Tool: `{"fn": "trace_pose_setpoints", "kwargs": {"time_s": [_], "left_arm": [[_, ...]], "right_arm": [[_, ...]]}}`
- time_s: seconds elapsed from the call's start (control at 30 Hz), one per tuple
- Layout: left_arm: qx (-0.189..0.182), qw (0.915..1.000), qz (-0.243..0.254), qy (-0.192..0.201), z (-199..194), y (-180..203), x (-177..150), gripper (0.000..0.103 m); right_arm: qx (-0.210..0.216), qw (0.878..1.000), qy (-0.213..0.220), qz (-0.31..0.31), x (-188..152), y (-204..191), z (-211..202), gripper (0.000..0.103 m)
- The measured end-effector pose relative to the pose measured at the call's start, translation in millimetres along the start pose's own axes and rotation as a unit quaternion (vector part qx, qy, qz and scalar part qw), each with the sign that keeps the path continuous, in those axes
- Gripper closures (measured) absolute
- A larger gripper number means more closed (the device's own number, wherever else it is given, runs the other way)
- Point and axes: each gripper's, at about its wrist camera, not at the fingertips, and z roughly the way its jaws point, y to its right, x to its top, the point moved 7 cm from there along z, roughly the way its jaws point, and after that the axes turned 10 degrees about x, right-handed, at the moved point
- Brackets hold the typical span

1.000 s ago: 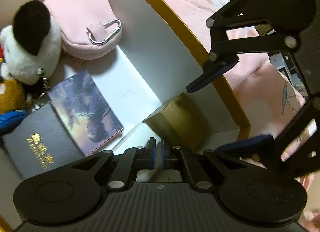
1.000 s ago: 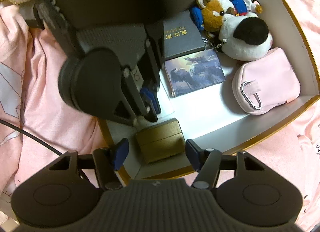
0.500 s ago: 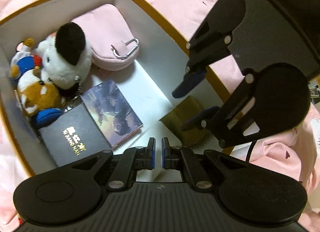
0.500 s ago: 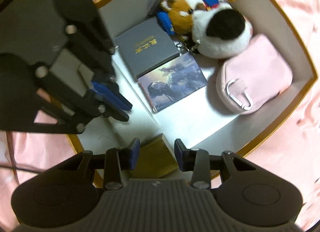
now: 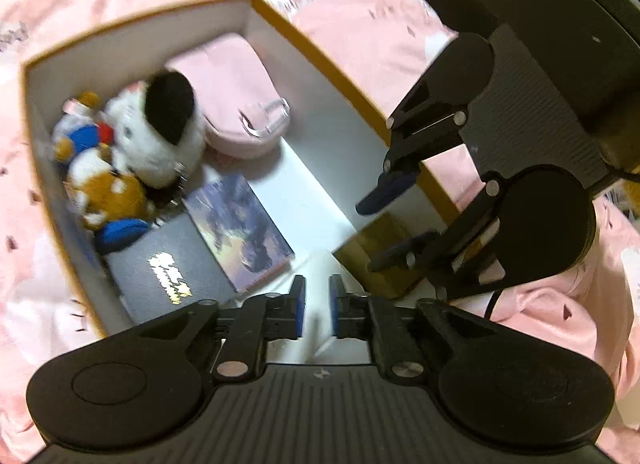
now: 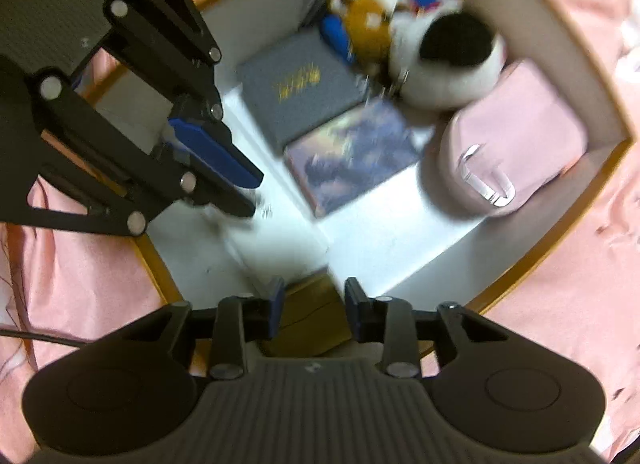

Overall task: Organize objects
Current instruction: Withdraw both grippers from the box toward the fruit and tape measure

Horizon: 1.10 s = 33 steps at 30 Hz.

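A white box with a gold rim (image 5: 316, 48) (image 6: 560, 248) holds a pink pouch (image 5: 236, 104) (image 6: 516, 124), plush toys (image 5: 152, 136) (image 6: 448, 52), a picture card (image 5: 240, 232) (image 6: 352, 152), a dark booklet (image 5: 168, 272) (image 6: 296, 92) and a small gold box (image 5: 372, 256) (image 6: 316, 312). My left gripper (image 5: 317, 312) is narrowly open over a white block (image 5: 320, 328) in the box's near corner. My right gripper (image 6: 314, 304) stands open around the gold box, with a gap at each finger.
Pink bedding (image 5: 380, 24) (image 6: 560, 324) surrounds the box on all sides. A black cable (image 6: 40, 338) lies on the bedding at the left of the right wrist view. Dark furniture (image 5: 560, 4) stands beyond the bedding.
Both grippers have lifted and pulled back, so more of the box shows. My left gripper has opened slightly. My right gripper has narrowed around the gold box compared with one second ago.
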Motion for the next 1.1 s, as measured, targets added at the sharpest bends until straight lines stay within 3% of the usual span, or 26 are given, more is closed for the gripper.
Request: {"fn": "trace_pose_setpoints", "kwargs": {"time_s": [0.03,0.13,0.27,0.47,0.63,0.73,0.9,1.0,1.1], "left_arm": [[0.007,0.9999,-0.004,0.013,-6.6,-1.5,-0.3,0.087],[0.034,0.9977,-0.018,0.055,-28.0,-5.6,-3.7,0.087],[0.071,0.9914,-0.039,0.102,-57.3,-11.1,-13.5,0.081],[0.157,0.9769,-0.042,0.139,-92.3,-23.6,-40.0,0.076],[0.196,0.9640,-0.084,0.159,-114.4,-42.0,-65.0,0.073],[0.218,0.9559,-0.093,0.173,-129.1,-59.4,-70.9,0.072],[0.236,0.9522,-0.121,0.152,-135.0,-89.9,-80.2,0.069],[0.242,0.9540,-0.125,0.126,-127.4,-105.7,-90.2,0.069],[0.239,0.9552,-0.142,0.101,-119.0,-124.1,-98.1,0.069]], "right_arm": [[-0.008,1.000,0.021,-0.001,2.2,-2.8,-7.2,0.054],[-0.029,0.996,0.088,0.002,10.2,-12.3,-25.4,0.052],[-0.040,0.984,0.175,0.017,16.8,-27.3,-44.2,0.033],[-0.052,0.966,0.253,0.012,28.3,-58.1,-51.8,0.016],[-0.098,0.942,0.320,0.008,44.8,-75.8,-60.7,0.015],[-0.082,0.930,0.358,0.009,60.4,-88.8,-66.6,0.015],[-0.074,0.932,0.350,-0.052,94.8,-119.9,-61.2,0.016],[-0.093,0.941,0.302,-0.118,117.4,-134.7,-46.2,0.021],[-0.093,0.952,0.247,-0.156,133.9,-136.4,-31.4,0.035]]}}
